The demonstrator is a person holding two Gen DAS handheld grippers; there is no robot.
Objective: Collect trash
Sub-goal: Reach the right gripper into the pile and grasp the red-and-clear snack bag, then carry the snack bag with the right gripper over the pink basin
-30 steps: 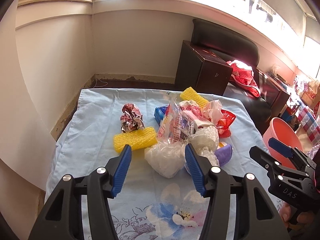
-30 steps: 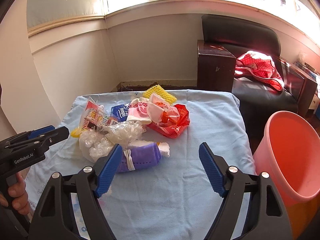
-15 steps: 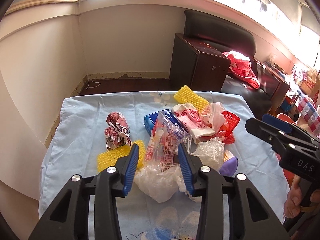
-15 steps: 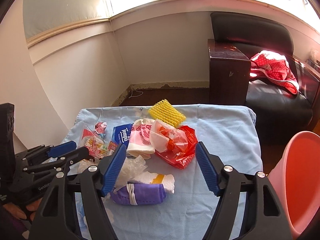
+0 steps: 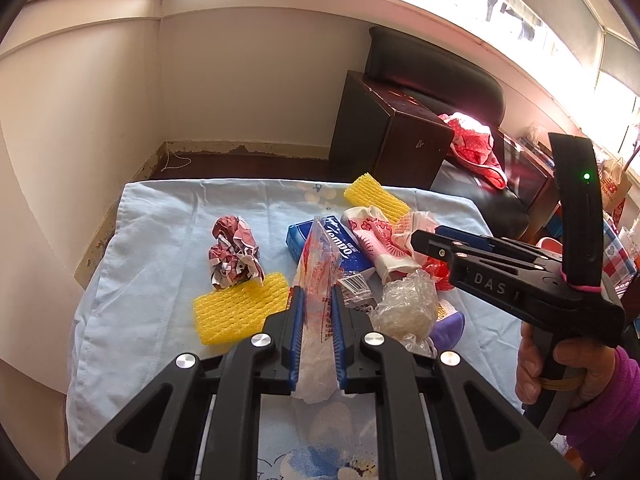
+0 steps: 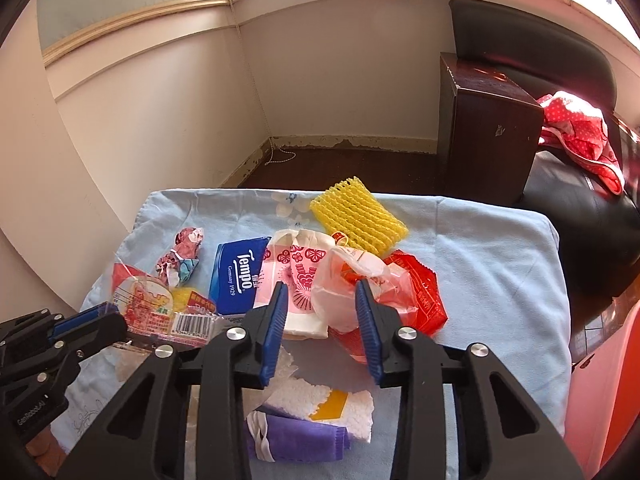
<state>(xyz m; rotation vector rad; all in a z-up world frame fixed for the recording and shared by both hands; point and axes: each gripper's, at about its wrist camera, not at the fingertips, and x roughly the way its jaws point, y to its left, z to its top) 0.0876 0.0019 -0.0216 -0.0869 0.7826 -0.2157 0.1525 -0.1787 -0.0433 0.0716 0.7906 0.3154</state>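
The left hand-held gripper (image 5: pixel 316 304) is closing, pinching a clear snack wrapper (image 5: pixel 318 264) above the surface (image 5: pixel 160 232). The right hand-held gripper (image 6: pixel 320 300) is closing around a white plastic bag (image 6: pixel 340 292) in the trash pile, its pads not yet pressing.

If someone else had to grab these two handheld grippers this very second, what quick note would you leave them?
Left gripper: jaws closing on the clear printed snack wrapper, which sits between the pads.
Right gripper: jaws closing around the white plastic bag atop the red wrapper.
On the blue cloth lie two yellow foam nets, a Tempo tissue pack, a crumpled paper ball, a purple cloth roll and a crinkled clear bag.
The pink bin stands on the right.
Done: nothing visibly binned. Left: lift, bin both, then the rest.
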